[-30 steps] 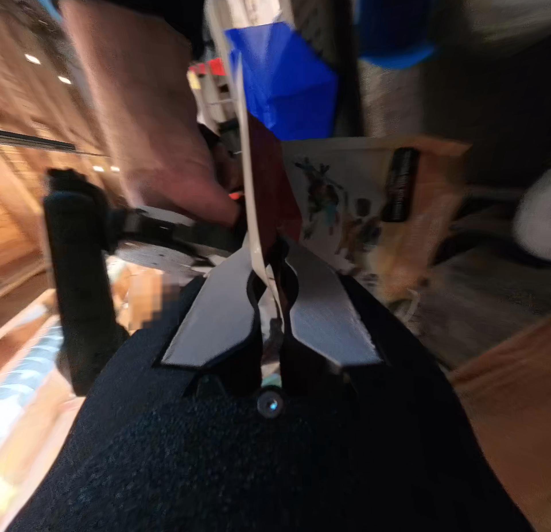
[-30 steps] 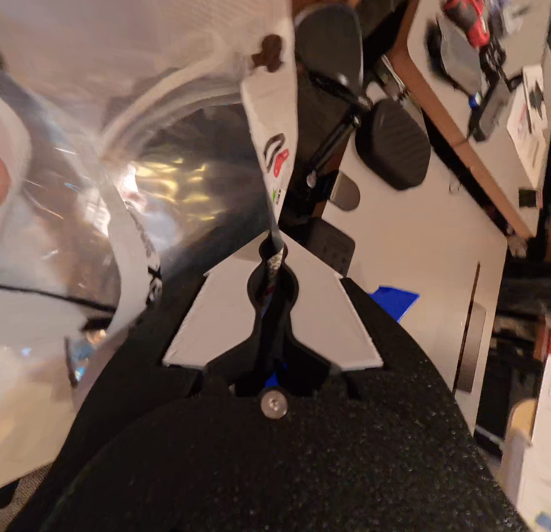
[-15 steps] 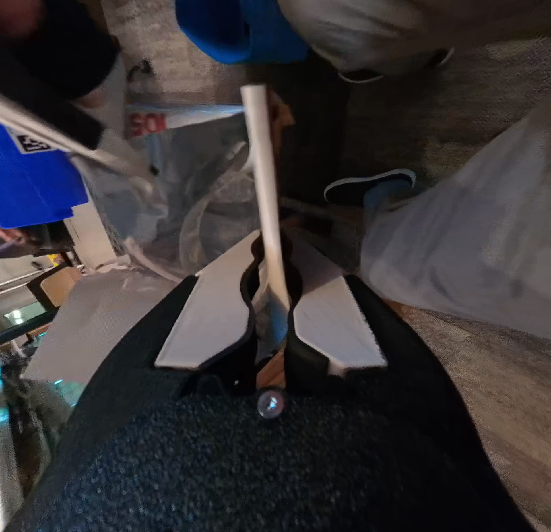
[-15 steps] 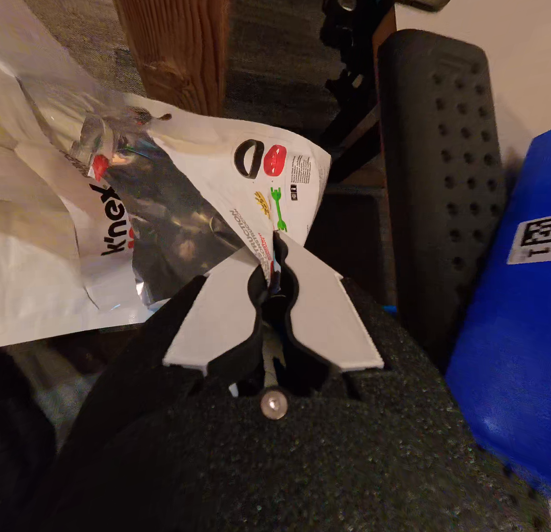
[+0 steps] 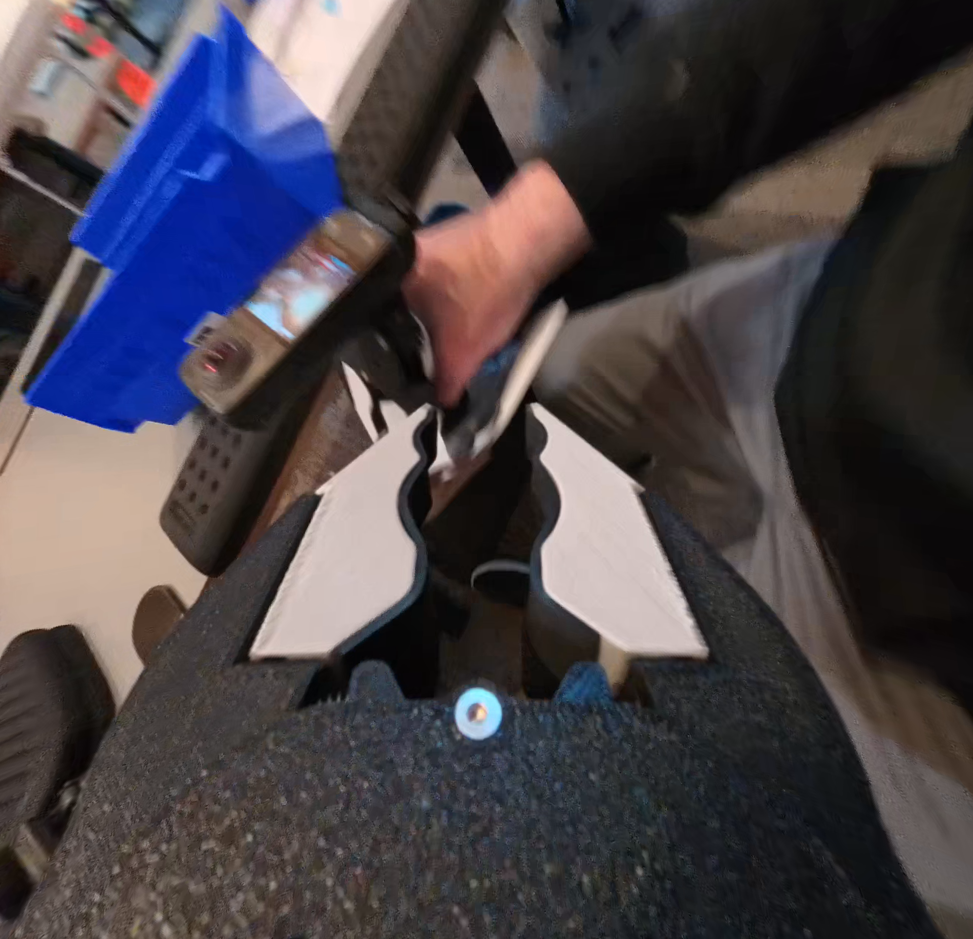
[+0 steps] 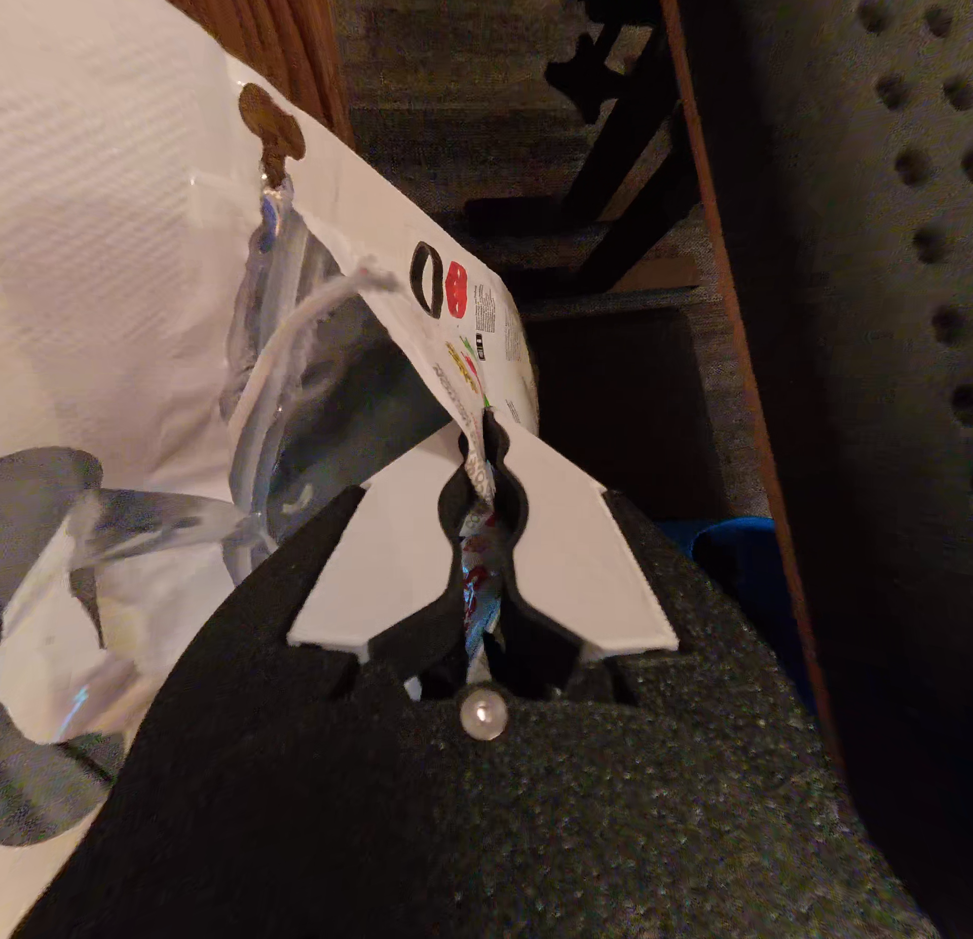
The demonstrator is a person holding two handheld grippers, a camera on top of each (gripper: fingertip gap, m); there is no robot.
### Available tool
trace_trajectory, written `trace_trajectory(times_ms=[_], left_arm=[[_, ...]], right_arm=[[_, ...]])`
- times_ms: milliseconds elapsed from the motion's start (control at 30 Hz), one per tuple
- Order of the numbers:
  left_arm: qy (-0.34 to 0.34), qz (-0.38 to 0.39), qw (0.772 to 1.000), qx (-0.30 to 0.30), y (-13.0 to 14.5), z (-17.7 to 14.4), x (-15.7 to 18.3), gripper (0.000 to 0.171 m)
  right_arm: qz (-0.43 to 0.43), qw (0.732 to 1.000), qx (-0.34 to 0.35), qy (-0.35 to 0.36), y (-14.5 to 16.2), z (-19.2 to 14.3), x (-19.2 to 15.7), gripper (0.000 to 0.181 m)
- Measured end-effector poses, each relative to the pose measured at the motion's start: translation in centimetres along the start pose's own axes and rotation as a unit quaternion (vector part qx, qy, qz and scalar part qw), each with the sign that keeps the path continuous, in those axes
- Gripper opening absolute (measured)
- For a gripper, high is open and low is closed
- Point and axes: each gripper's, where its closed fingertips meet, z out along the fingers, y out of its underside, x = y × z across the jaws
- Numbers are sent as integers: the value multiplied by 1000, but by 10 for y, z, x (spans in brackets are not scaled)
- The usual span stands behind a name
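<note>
1. Right gripper [image 6: 484, 429]: fingers clamped on a corner of the white foil bag [image 6: 368, 292], whose long edge runs up and left beside a wooden post [image 6: 263, 34]
2. Left gripper [image 5: 482, 429]: fingers apart, empty
3. Just ahead, a hand [image 5: 484, 282] grips the other tool; blue bin [image 5: 184, 229] sits left

I see printed writing and black, red, yellow and green symbols on the white bag [image 6: 463, 303] just ahead of my right fingertips; none legible.
</note>
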Motion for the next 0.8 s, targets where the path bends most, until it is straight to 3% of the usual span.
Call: trace_trajectory(times_ms=[67, 133, 300, 333, 433, 500, 633, 800], left_arm=[[-25, -32, 999, 10, -13, 13, -17, 30], [-24, -34, 999, -25, -4, 32, -24, 36], [102, -1, 970, -222, 88, 63, 10, 64], [83, 36, 965, -247, 103, 66, 4, 75], [47, 116, 946, -299, 138, 70, -9, 81], [42, 160, 944, -287, 141, 75, -9, 87], [66, 178, 954, -231, 119, 69, -1, 103], [96, 183, 947, -244, 119, 76, 5, 95]], right_arm=[[-18, 1000, -1, 16, -5, 3, 0, 0], [-3, 1000, 16, -5, -13, 5, -9, 0], [58, 995, 53, -60, -22, 0, -14, 0], [64, 994, 57, -66, -21, -1, -13, 0], [72, 993, 55, -81, -17, -4, -13, 0], [77, 992, 49, -91, -12, -3, -14, 0], [86, 990, 32, -111, 0, 2, -13, 0], [93, 983, 29, -154, -5, 0, -28, 0]])
